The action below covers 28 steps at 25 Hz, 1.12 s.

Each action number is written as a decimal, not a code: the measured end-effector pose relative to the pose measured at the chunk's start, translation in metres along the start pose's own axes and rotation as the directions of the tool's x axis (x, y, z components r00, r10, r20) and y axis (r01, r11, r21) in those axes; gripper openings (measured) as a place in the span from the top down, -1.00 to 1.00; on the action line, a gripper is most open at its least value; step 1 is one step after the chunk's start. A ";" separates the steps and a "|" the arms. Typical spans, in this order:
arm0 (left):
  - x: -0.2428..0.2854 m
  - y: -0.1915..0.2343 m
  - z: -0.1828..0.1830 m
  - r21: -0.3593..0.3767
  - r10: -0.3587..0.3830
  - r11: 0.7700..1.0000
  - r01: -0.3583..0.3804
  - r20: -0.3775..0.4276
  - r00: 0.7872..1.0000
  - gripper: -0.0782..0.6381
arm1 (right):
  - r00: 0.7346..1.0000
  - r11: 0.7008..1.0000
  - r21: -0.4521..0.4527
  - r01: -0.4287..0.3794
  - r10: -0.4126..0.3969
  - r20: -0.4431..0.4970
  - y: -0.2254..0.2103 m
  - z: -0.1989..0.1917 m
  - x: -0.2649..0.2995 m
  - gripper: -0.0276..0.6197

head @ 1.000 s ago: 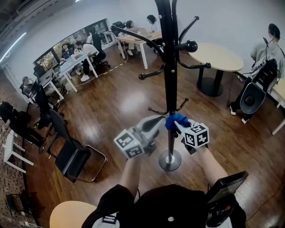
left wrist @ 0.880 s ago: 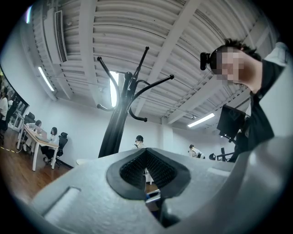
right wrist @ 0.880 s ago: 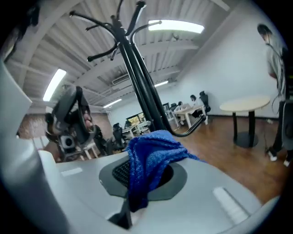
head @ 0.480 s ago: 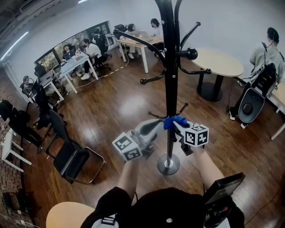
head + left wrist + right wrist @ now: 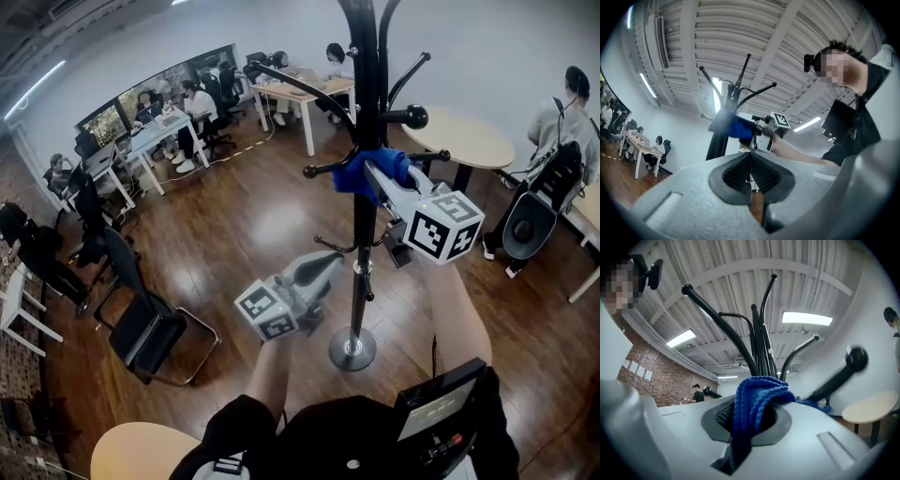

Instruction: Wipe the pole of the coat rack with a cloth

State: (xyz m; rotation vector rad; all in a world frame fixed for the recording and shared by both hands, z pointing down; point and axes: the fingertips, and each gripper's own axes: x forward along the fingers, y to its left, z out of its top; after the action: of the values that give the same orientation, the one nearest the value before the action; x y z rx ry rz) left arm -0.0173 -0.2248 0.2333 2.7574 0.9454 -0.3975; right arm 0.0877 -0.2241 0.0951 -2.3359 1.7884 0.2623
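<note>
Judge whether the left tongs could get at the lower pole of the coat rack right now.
Probably yes: the left tongs hang shut and empty beside the pole, with nothing between them; the cloth is higher.

Open-plan office, several ppl at work. Far left: long tables (image 5: pixel 155 127) w/ monitors (image 5: pixel 101 127), ppl seated (image 5: pixel 194 101) at them. Another table (image 5: pixel 291 86) at the back w/ more ppl. Black chair (image 5: pixel 141 323) stands nearer. Round light-wood table (image 5: pixel 469 136) at right, a person (image 5: pixel 562 108) sitting near it. Dark wood-plank floor (image 5: pixel 253 216). Overhead: exposed ribbed ceiling (image 5: pixel 740 33), strip lights (image 5: pixel 806 318), AC unit (image 5: pixel 660 33). Brick wall (image 5: pixel 661 380) on one side. Black coat rack (image 5: pixel 364 216) mid-room.
</note>
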 end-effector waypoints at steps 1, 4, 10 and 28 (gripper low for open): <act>-0.001 0.000 0.000 -0.001 0.001 1.000 -0.001 0.003 1.000 0.78 | 1.000 1.000 -0.026 -0.015 0.015 0.007 0.004 0.016 0.003 0.82; -0.007 0.002 0.004 -0.002 0.009 1.000 -0.009 0.018 1.000 0.78 | 0.996 0.992 -0.106 -0.073 0.077 0.040 0.033 0.057 0.000 0.82; -0.002 0.002 0.003 0.005 0.006 1.000 -0.006 0.019 1.000 0.78 | 0.935 0.963 -0.175 -0.207 0.247 0.254 0.104 0.125 -0.059 0.82; -0.002 0.012 -0.006 -0.021 -0.033 0.999 0.032 -0.018 0.999 0.78 | 0.990 0.996 0.014 0.083 -0.081 -0.114 -0.022 -0.111 -0.036 0.82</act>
State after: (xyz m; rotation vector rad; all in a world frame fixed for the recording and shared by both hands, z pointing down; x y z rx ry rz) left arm -0.0104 -0.2332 0.2410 2.7343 0.9942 -0.3663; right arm 0.1025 -0.2135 0.2121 -2.4498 1.7295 0.1021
